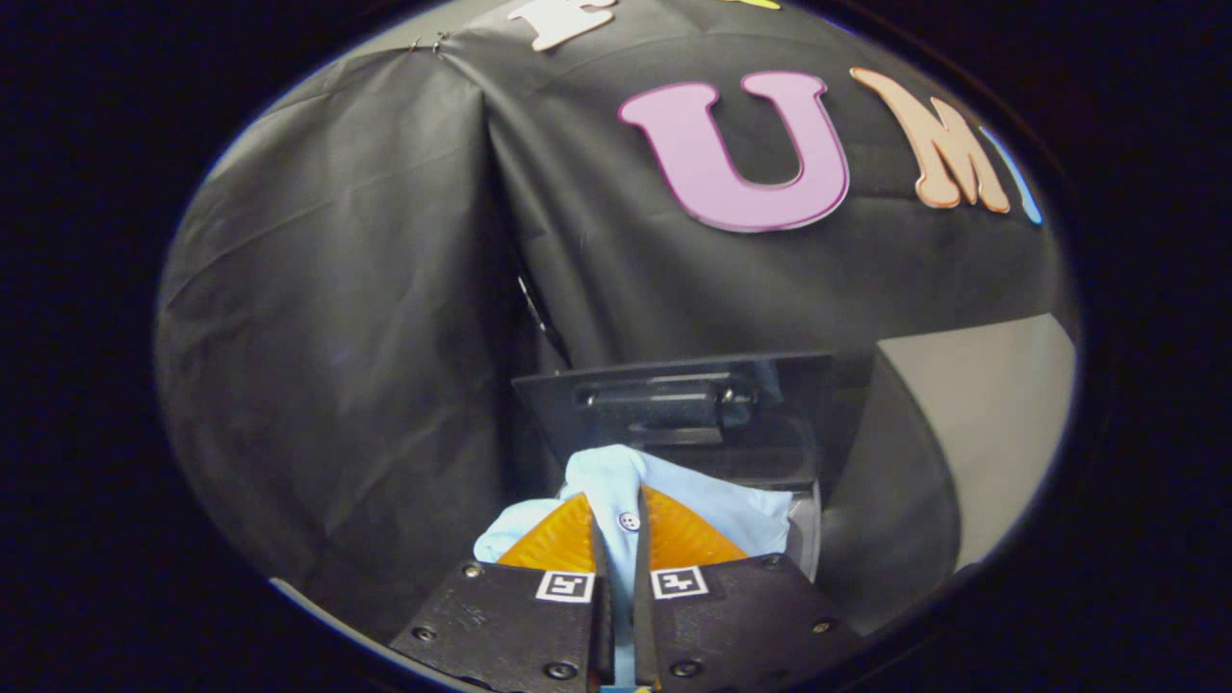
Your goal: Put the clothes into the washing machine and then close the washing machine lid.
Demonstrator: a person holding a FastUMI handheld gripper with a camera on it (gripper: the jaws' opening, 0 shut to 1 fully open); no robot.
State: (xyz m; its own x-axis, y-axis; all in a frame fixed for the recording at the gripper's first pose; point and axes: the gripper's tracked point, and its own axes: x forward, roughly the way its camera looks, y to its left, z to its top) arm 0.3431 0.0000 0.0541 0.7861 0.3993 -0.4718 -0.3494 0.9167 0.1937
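The gripper (621,539) is clenched on a light blue shirt (674,505), both fingers pressing a buttoned fold of the cloth between them, and the shirt hangs bunched just in front of the washing machine's raised dark lid (674,399), with the black booth cloth (337,337) behind that lid.

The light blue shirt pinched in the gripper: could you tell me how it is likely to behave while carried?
The light blue shirt looks soft and floppy, bunching around the gripper, so it will probably drape and swing. It seems light. The thin fold between the closed fingers could slip.
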